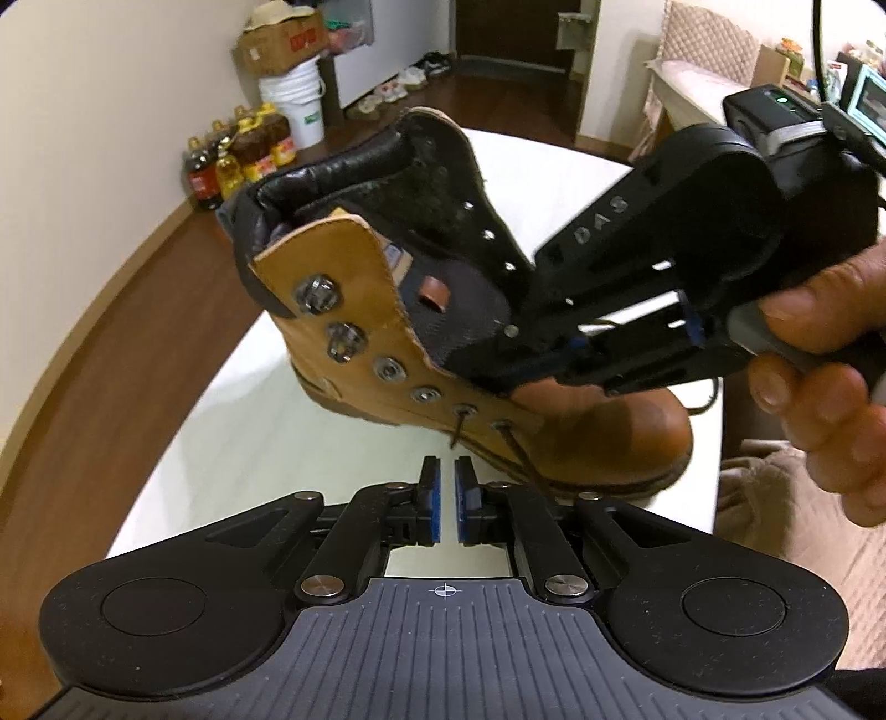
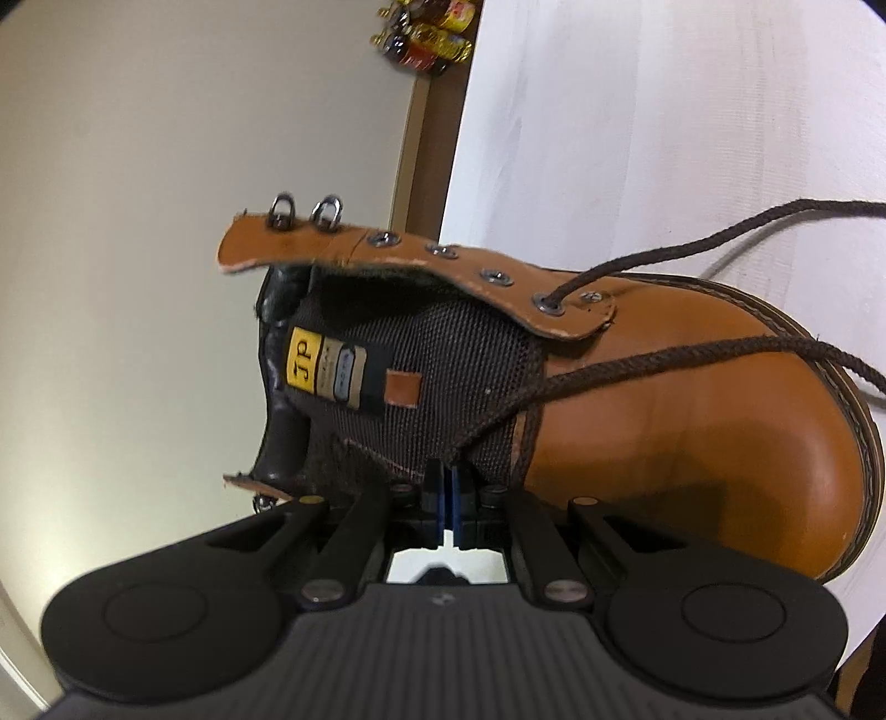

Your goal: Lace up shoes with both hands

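A tan leather boot stands on the white table, its tongue and upper eyelets unlaced. A dark brown lace comes out of the lowest eyelets on the near flap. My left gripper sits just in front of that flap, jaws slightly apart with nothing between them. A hand holds my right gripper over the tongue. In the right wrist view the right gripper is shut on the lace, which runs across the boot toward the toe. A second strand leaves the far flap's lowest eyelet.
Oil bottles, a white bucket and a cardboard box stand by the far wall on the wooden floor. The table's edge lies close to the right of the boot's toe, with a brown cushion beyond it.
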`<state>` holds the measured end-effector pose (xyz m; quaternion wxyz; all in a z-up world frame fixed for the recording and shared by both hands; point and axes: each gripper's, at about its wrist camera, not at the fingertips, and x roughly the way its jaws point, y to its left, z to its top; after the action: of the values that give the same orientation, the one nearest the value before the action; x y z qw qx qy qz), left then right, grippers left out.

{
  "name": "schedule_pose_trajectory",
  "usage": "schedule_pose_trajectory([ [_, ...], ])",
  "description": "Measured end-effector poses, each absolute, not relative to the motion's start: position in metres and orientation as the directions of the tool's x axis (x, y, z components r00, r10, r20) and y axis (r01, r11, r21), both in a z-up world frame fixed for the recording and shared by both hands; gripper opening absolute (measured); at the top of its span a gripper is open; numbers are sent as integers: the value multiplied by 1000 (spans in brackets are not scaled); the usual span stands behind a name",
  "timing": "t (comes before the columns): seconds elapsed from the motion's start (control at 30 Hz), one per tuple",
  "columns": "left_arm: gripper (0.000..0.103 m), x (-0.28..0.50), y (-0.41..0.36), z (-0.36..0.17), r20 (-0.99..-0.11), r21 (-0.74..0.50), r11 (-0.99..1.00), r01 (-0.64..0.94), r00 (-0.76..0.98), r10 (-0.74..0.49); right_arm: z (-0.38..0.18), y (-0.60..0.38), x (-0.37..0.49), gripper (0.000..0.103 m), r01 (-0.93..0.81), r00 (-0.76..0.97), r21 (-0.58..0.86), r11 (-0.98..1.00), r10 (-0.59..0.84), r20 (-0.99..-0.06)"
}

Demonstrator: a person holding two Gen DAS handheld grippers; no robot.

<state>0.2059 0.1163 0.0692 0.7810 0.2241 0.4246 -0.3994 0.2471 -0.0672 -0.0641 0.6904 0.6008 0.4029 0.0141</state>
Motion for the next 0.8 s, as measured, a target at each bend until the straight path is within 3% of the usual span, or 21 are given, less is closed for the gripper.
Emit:
schedule_pose_trajectory([
  [0.27,14,209,103,58,-843,38,530,847,312,-439,-64,-65,246,3,462,672,841,281,508,-539],
  [0.33,3,208,99,57,-840,50,521,852,318,-440,-64,-64,246,4,461,673,842,282,508,-538],
  [0.47,2,201,103,61,-835,72,506,860,329,-440,-62,-64,245,4,456,673,844,284,510,-535],
  [0.53,2,196,120,63,-845,90,511,855,337,-416,-56,-64,242,14,446,677,844,299,505,-536],
  [0.63,2,192,152,61,-876,130,525,841,346,-337,-35,-64,224,16,396,697,830,392,460,-550],
  [0.8,2,196,257,45,-925,300,580,757,380,-18,-8,-73,189,16,392,706,754,527,353,-614],
])
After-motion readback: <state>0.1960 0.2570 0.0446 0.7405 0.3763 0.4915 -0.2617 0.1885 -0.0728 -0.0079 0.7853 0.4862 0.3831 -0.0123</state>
